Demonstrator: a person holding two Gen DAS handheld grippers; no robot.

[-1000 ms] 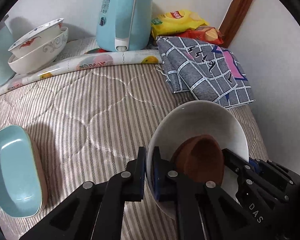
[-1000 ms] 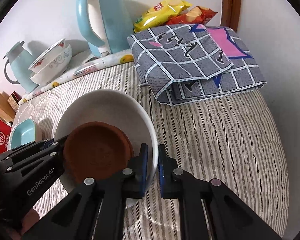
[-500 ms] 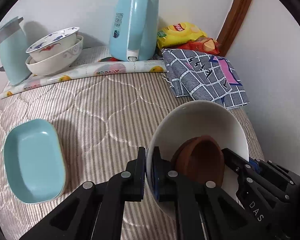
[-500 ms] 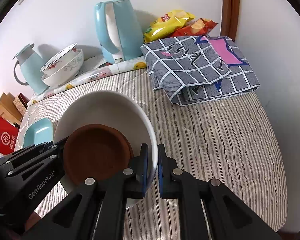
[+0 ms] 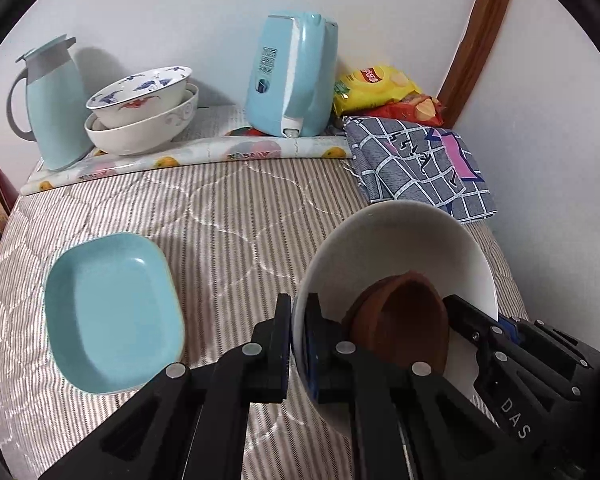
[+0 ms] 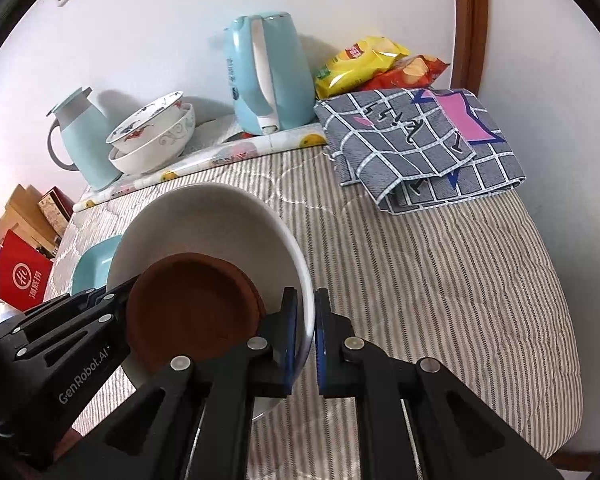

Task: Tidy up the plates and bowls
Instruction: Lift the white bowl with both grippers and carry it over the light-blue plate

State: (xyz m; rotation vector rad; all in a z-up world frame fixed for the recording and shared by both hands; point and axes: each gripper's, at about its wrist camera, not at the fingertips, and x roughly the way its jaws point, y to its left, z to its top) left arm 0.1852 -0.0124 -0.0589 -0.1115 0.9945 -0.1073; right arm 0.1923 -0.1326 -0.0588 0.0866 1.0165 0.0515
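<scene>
A large white bowl (image 5: pixel 404 240) (image 6: pixel 204 220) hangs above the striped bedcover with a small brown dish (image 5: pixel 404 320) (image 6: pixel 192 300) lying inside it. My left gripper (image 5: pixel 299 320) is shut on the bowl's left rim. On the opposite rim my right gripper (image 6: pixel 306 320) is shut too. Each gripper shows at the far side of the bowl in the other's view. A light blue rectangular dish (image 5: pixel 108 312) (image 6: pixel 92 268) rests on the bedcover to the left. Two patterned bowls (image 5: pixel 144 112) (image 6: pixel 152 136) sit stacked at the back.
A pale blue jug (image 5: pixel 56 100) and a blue kettle (image 5: pixel 292 76) stand against the wall. Snack bags (image 5: pixel 376 88) and a folded checked cloth (image 5: pixel 420 160) lie at the back right. A rolled fruit-print mat (image 5: pixel 180 156) runs along the back. Boxes (image 6: pixel 24 248) stand left of the bed.
Both grippers have risen and drawn back with the white bowl and brown dish. The jug, the stacked bowls and the whole blue dish have come into view.
</scene>
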